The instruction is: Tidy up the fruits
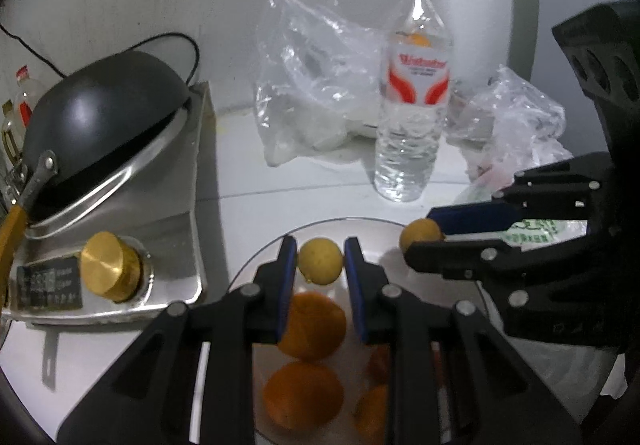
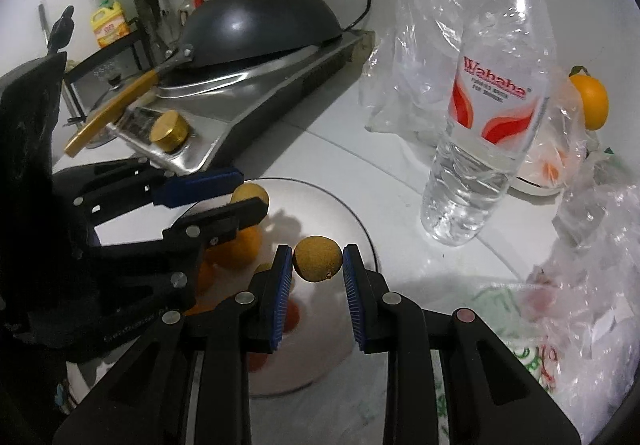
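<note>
My left gripper (image 1: 321, 259) is shut on a small round yellow-brown fruit (image 1: 321, 262), held above a clear glass plate (image 1: 344, 223). Several oranges (image 1: 314, 327) lie on that plate below it. My right gripper (image 2: 318, 261) is shut on a second small yellow-brown fruit (image 2: 318, 259), over the right part of the same plate (image 2: 352, 213). In the left wrist view the right gripper (image 1: 426, 235) comes in from the right with its fruit (image 1: 420, 235) at the plate's rim. In the right wrist view the left gripper (image 2: 250, 191) enters from the left, holding its fruit (image 2: 250, 194).
A water bottle (image 2: 486, 101) stands behind the plate. Crumpled clear plastic bags (image 1: 320, 85) lie behind and to the right (image 2: 592, 269). An orange (image 2: 592, 101) sits at the far right behind a bag. A steel stove (image 1: 120, 245) with an upturned black wok (image 1: 100, 113) fills the left.
</note>
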